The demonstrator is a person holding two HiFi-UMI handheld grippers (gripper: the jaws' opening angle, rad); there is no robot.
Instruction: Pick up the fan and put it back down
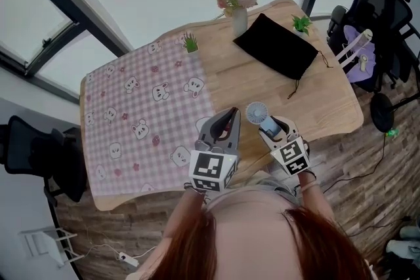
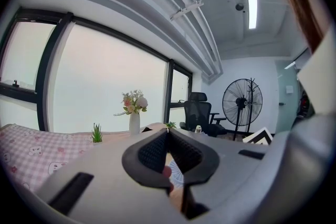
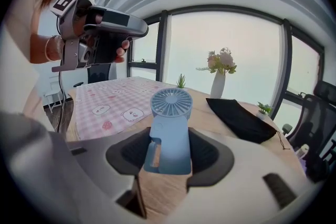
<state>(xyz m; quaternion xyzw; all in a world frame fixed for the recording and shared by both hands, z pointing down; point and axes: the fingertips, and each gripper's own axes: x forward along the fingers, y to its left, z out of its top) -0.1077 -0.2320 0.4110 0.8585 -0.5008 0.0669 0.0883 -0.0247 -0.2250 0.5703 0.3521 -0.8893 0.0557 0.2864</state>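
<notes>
A small pale-blue hand fan [image 1: 256, 113] [image 3: 170, 128] stands upright between the jaws of my right gripper [image 1: 268, 123] [image 3: 169, 152], round head up. Both pads press on its wide body, just over the wooden table [image 1: 328, 108] near the front edge. I cannot tell whether its base touches the wood. My left gripper [image 1: 227, 116] [image 2: 168, 131] hangs beside it on the left, over the edge of the checked cloth [image 1: 138, 115]. Its jaw tips meet with nothing between them. In the right gripper view a hand holds the left gripper [image 3: 100, 29] up at the left.
At the far side of the table lie a black pouch [image 1: 275, 46], a white vase of flowers [image 1: 237, 10] and two small green plants [image 1: 190, 42] [image 1: 302, 24]. Office chairs stand at the right [image 1: 374, 29] and left [image 1: 46, 154]. A floor fan [image 2: 242, 103] stands beyond the table.
</notes>
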